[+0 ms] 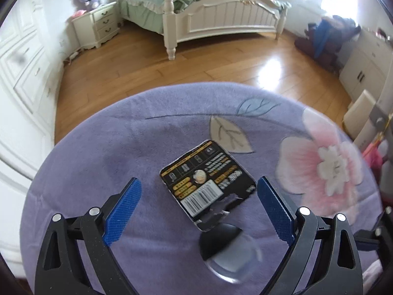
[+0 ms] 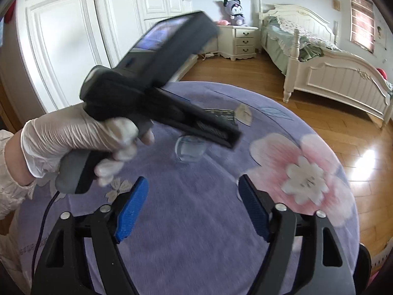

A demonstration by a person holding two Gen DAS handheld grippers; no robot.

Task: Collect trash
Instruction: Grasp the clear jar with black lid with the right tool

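Between open left gripper (image 1: 199, 184) jaws, black card package (image 1: 208, 179), long axis diagonal

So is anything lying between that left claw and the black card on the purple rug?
Nothing visible does. The left gripper stands open over the rug, and the black card already lies flat between its blue fingers, uncovered. A clear plastic blister sits just below the card, nearer the camera.
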